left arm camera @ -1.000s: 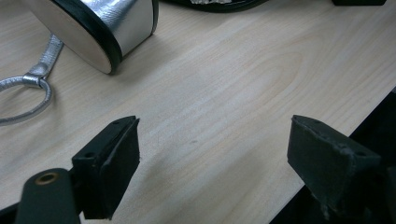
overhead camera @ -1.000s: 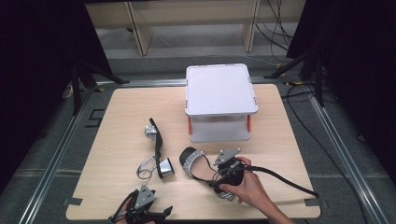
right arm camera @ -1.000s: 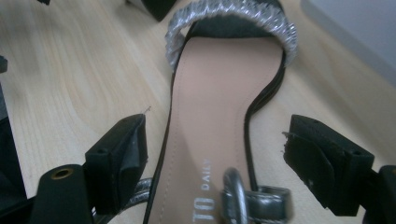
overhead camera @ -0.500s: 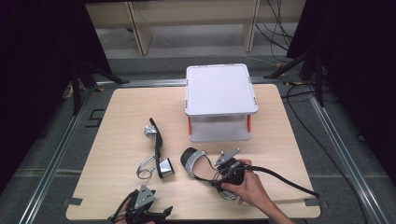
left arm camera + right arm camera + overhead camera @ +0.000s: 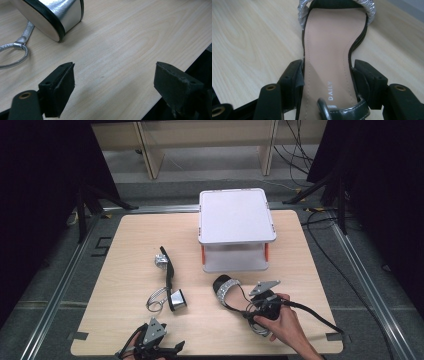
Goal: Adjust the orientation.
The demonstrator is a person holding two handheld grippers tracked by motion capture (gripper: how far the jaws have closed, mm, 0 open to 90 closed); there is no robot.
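A black sandal with a silver toe strap point(image 5: 226, 289) lies sole-down on the table in front of the white stand. My right gripper point(image 5: 250, 308) is shut on it. Its jaws have just been closing and now press both edges of the tan insole point(image 5: 332, 37), with the gripper point(image 5: 328, 77) just ahead of the buckle strap. The matching sandal point(image 5: 169, 276) lies on its side at centre left, its silver block heel point(image 5: 57, 17) and thin strap point(image 5: 15, 50) close by. My left gripper point(image 5: 156, 330) rests at the table's front edge. It stands open point(image 5: 113, 82) over bare wood.
A white two-level stand point(image 5: 236, 215) with orange posts stands at the back centre of the wooden table point(image 5: 125, 245). A cable trails from the right gripper off the right front. Dark floor and metal rails surround the table.
The right hand and its gripper have shifted to the right, and the sandal with the silver toe strap has moved to the right with them. The left gripper has stayed put.
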